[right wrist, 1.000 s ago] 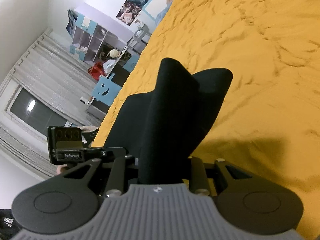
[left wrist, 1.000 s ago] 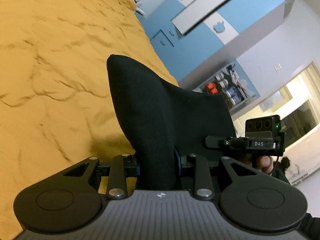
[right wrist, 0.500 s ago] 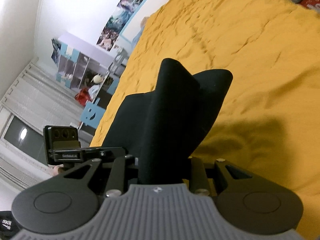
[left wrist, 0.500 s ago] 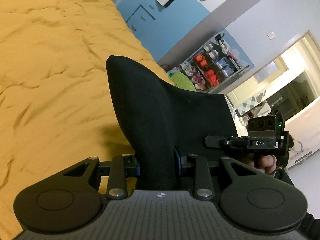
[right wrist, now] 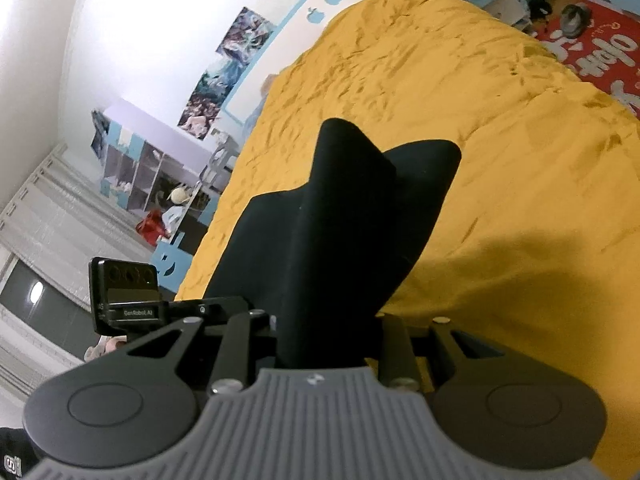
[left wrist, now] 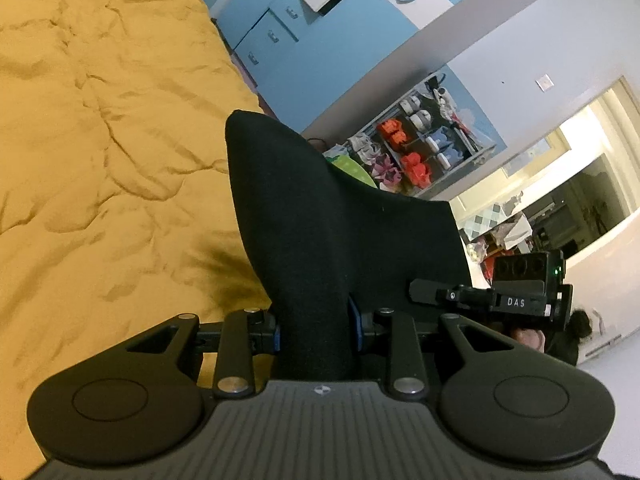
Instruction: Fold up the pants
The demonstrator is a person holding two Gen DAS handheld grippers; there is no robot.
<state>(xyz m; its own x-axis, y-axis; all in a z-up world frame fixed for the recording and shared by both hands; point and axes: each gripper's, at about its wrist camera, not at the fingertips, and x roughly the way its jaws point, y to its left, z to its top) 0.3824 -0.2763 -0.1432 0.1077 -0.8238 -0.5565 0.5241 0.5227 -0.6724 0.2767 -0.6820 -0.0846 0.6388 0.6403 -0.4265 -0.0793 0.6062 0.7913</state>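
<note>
The black pants (left wrist: 340,232) are held up above the yellow bed cover (left wrist: 100,160), stretched between both grippers. My left gripper (left wrist: 316,332) is shut on one bunched edge of the pants, which hides the fingertips. My right gripper (right wrist: 324,332) is shut on the other edge of the pants (right wrist: 340,232); a fold stands up in front of it. The right gripper's body also shows in the left wrist view (left wrist: 520,296), and the left gripper's body in the right wrist view (right wrist: 128,300).
The bed cover (right wrist: 500,140) fills most of both views. Blue cabinets (left wrist: 304,40) and a toy shelf (left wrist: 420,148) stand past the bed edge. A white shelf unit (right wrist: 152,164) and a red mat (right wrist: 592,52) lie beside the bed.
Both grippers have risen and tilted with the pants still clamped; the bed has dropped away and more of the room shows. The grips have not changed.
</note>
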